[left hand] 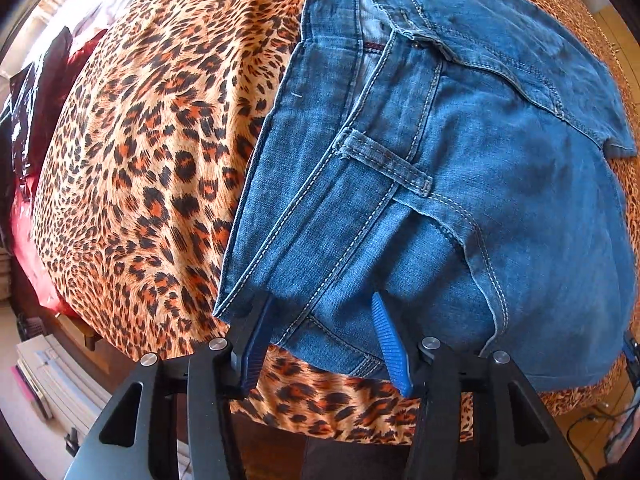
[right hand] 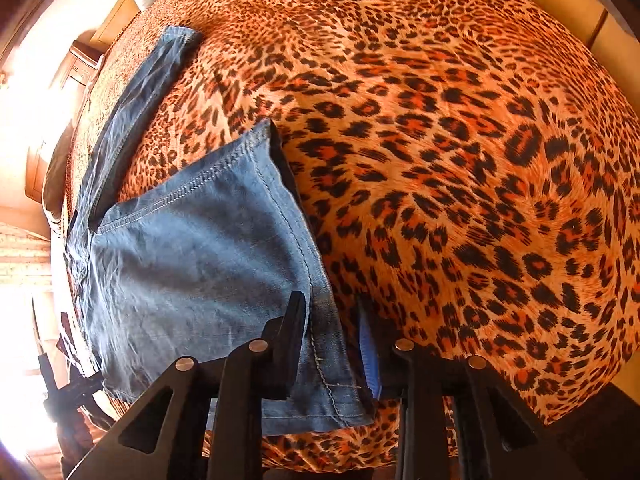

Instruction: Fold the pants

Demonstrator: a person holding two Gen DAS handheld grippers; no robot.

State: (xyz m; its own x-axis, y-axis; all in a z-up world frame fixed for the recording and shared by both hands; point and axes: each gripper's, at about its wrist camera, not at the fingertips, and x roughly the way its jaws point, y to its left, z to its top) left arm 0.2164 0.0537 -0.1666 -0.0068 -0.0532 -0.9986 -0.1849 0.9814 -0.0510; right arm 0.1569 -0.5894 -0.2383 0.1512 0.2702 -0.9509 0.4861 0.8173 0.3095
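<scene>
The jeans [left hand: 460, 184] lie on the leopard-print bed cover [left hand: 152, 168], waistband near the front edge. The left gripper [left hand: 320, 344] and right gripper [right hand: 332, 344] are both spread wide w/ denim between the fingers, not pinched yet. Risk: if a jaw closes on the top layer only, or also catches the cover, the fold probably drags crooked.

Blue denim pants [left hand: 460, 200] folded, flat on bed, waistband end and leg hem overhanging near edge.

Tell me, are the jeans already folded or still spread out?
Partly folded: the jeans lie doubled, the hem resting on denim, one leg still stretched along the bedspread.
</scene>
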